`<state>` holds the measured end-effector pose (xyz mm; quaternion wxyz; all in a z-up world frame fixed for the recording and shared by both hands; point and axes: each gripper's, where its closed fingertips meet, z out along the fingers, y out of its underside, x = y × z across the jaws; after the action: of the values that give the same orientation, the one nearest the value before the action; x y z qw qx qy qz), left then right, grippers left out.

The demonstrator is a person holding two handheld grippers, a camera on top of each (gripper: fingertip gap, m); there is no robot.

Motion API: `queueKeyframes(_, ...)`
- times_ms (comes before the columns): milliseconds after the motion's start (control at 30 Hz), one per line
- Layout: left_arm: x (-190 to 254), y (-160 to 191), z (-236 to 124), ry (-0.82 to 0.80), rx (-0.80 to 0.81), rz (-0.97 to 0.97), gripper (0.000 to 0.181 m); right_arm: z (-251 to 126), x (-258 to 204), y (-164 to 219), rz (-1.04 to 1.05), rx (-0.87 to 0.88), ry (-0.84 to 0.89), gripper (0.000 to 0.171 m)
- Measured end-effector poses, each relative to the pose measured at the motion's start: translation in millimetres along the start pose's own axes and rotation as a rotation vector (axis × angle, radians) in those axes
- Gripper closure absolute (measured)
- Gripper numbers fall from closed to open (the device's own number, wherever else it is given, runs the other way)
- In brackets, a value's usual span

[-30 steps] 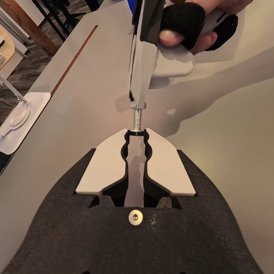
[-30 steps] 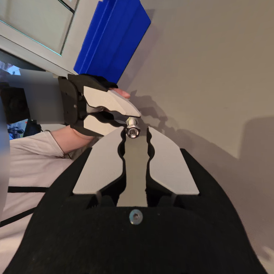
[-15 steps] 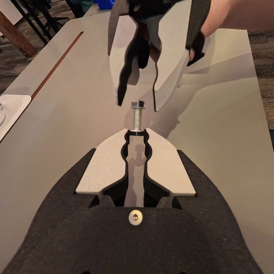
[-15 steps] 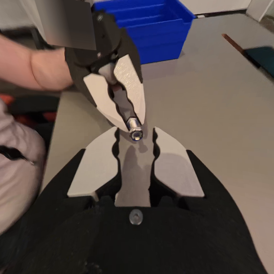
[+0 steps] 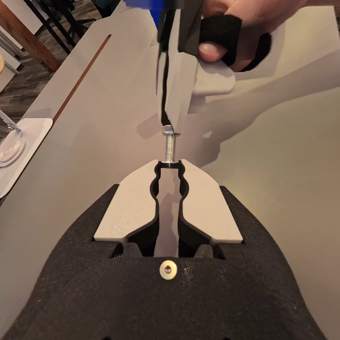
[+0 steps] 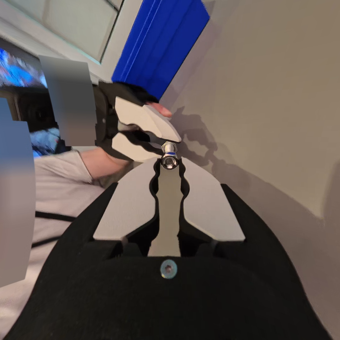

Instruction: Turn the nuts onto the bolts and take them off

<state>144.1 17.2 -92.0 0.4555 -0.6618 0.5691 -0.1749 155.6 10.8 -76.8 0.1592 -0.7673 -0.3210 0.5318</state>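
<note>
The left gripper (image 5: 169, 161) clamps the nut (image 5: 169, 165) at the bolt's (image 5: 170, 147) near end; the right gripper (image 6: 168, 159) grips the bolt's far head above the grey table (image 5: 276, 184).

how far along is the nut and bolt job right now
Done: the nut is engaged on the bolt, near its tip, with most of the thread bare up to the head. In hand: the left gripper pinches the nut and the right gripper grips the bolt head. Left: either running it up the thread or the last turns off; the direction cannot be told.
</note>
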Motion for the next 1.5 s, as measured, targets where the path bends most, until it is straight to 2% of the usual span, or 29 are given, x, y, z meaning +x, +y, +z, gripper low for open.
queueKeyframes(67,5,-1,-1,0.039,0.01,-0.009,0.164,-1,-2,4,-0.243,-0.061,0.03,0.152)
queueKeyframes(167,14,-5,-2,0.096,0.026,-0.008,0.164,-4,-6,11,-0.727,-0.113,0.107,0.152)
queueKeyframes(200,15,-5,-2,0.093,0.026,-0.001,0.164,-4,-6,11,-0.825,-0.114,0.142,0.152)
queueKeyframes(267,14,-3,-1,0.081,0.018,0.017,0.164,-4,-5,10,-0.867,-0.108,0.182,0.152)
queueKeyframes(333,11,-4,-1,0.062,0.019,0.017,0.164,-2,-6,6,-0.759,-0.051,0.167,0.148)
queueKeyframes(433,6,-1,0,0.022,0.003,0.038,0.164,-3,-4,-1,-0.444,0.032,0.143,0.128)
queueKeyframes(533,2,0,1,-0.01,-0.003,0.05,0.164,-7,1,-4,-0.132,0.09,0.11,0.128)
queueKeyframes(633,-1,0,1,-0.039,-0.006,0.072,0.164,-8,8,-1,0.13,0.108,0.082,0.134)
queueKeyframes(733,-1,0,1,-0.048,-0.014,0.084,0.164,-4,8,2,0.196,0.096,0.042,0.14)
queueKeyframes(800,0,2,2,-0.048,-0.023,0.091,0.164,-2,4,3,0.2,0.087,0.012,0.153)
queueKeyframes(900,2,2,2,-0.026,-0.021,0.076,0.164,-2,5,5,0.054,0.035,0.046,0.154)
queueKeyframes(1100,17,-5,-2,0.083,0.023,0.049,0.164,-7,1,17,-0.77,-0.126,0.167,0.154)
queueKeyframes(1167,17,-4,-1,0.078,0.015,0.059,0.164,-6,2,16,-0.88,-0.125,0.222,0.154)
queueKeyframes(1233,13,-4,-1,0.055,0.018,0.068,0.164,-5,2,13,-0.82,-0.076,0.22,0.153)
queueKeyframes(1300,10,-5,-2,0.03,0.023,0.072,0.164,-5,1,5,-0.604,0.013,0.183,0.132)
queueKeyframes(1367,7,-6,-3,0.008,0.026,0.083,0.164,-8,1,-2,-0.355,0.092,0.123,0.127)
queueKeyframes(1500,3,-6,-3,-0.025,0.026,0.106,0.164,-12,0,-5,0.13,0.181,-0.072,0.131)
